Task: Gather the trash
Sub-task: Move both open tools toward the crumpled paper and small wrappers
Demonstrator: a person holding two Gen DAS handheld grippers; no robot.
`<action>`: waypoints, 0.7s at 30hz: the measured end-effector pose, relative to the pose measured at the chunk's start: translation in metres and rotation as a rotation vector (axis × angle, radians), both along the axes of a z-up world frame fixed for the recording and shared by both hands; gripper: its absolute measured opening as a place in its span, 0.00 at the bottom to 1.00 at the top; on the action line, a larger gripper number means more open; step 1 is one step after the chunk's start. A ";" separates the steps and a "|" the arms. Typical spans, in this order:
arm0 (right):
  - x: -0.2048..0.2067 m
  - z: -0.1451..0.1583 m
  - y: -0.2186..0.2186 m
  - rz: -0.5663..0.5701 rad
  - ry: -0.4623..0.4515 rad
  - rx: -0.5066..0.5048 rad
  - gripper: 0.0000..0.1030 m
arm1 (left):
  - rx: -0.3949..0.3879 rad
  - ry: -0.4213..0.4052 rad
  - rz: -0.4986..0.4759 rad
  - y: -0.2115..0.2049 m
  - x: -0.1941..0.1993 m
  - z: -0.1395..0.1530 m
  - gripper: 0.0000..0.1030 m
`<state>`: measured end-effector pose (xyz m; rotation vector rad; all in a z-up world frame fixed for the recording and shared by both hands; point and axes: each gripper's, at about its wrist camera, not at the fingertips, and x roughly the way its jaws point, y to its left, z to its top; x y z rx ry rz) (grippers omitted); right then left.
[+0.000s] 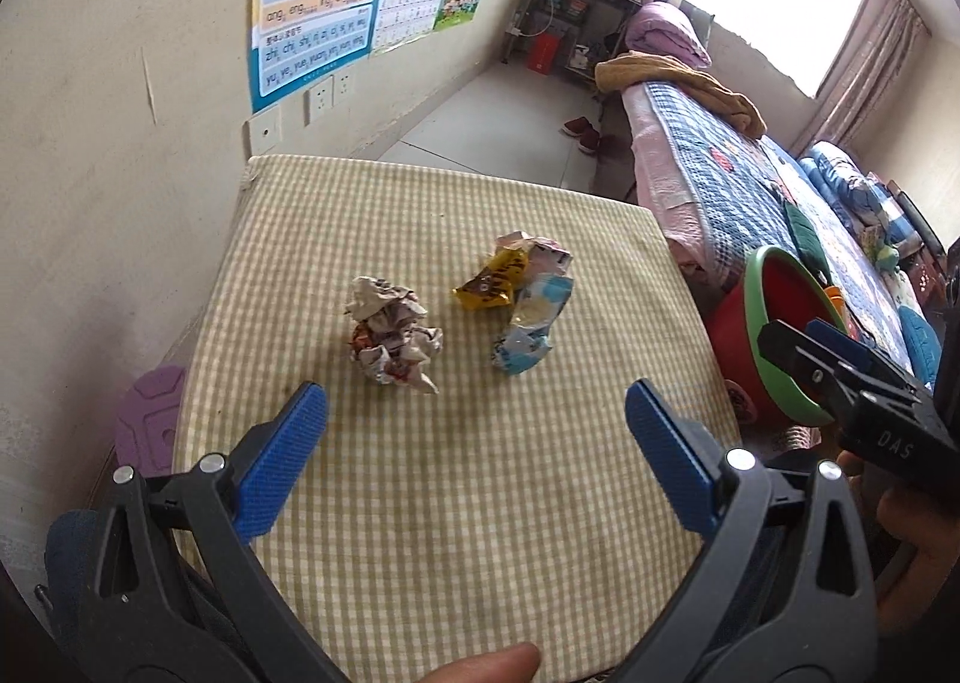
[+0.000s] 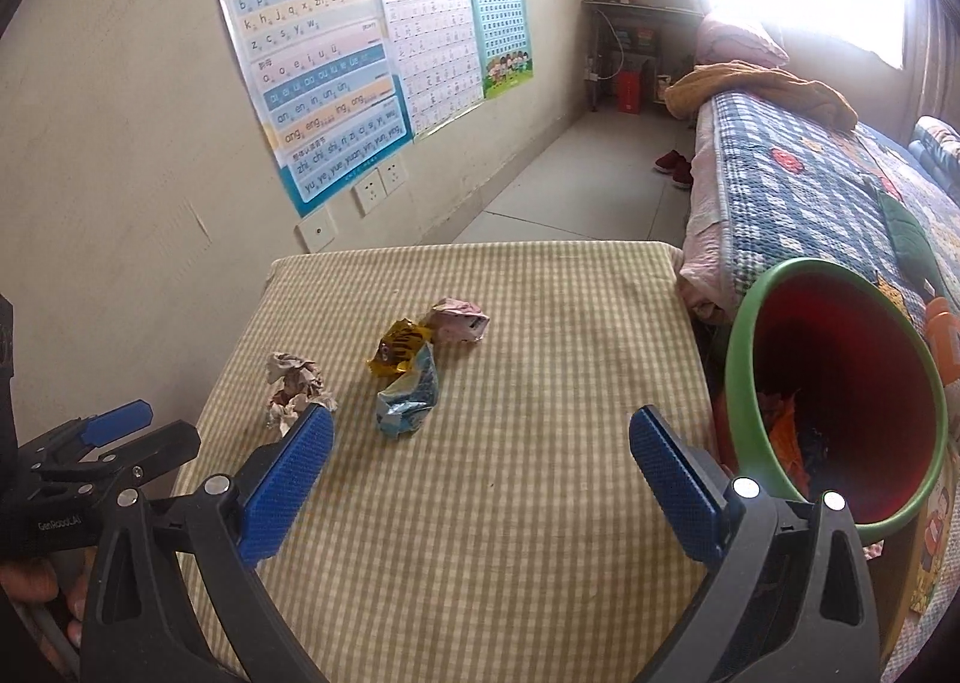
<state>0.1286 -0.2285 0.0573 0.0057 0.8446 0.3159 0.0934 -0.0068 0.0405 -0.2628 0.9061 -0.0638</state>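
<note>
Left gripper (image 1: 477,413) and right gripper (image 2: 480,443) both gape wide, empty; crumpled paper (image 1: 393,338) at 11 o'clock of left, red bin (image 2: 840,395) at 2 o'clock of right.

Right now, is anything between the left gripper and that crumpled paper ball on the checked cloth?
Nothing visible. The left gripper is open, and only bare checked cloth lies between it and the crumpled paper ball. The wrappers sit off to its right, apart from it.

Left gripper (image 1: 477,413), right gripper (image 2: 480,437); fingers (image 1: 282,467) wide apart
</note>
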 end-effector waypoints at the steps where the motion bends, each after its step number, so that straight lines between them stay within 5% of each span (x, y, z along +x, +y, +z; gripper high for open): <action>1: 0.002 -0.002 0.004 0.006 0.005 -0.002 0.93 | 0.000 0.004 0.010 0.005 0.000 -0.002 0.94; 21: 0.046 -0.065 0.049 0.071 0.141 -0.027 0.93 | -0.001 0.149 0.075 0.045 0.043 -0.067 0.94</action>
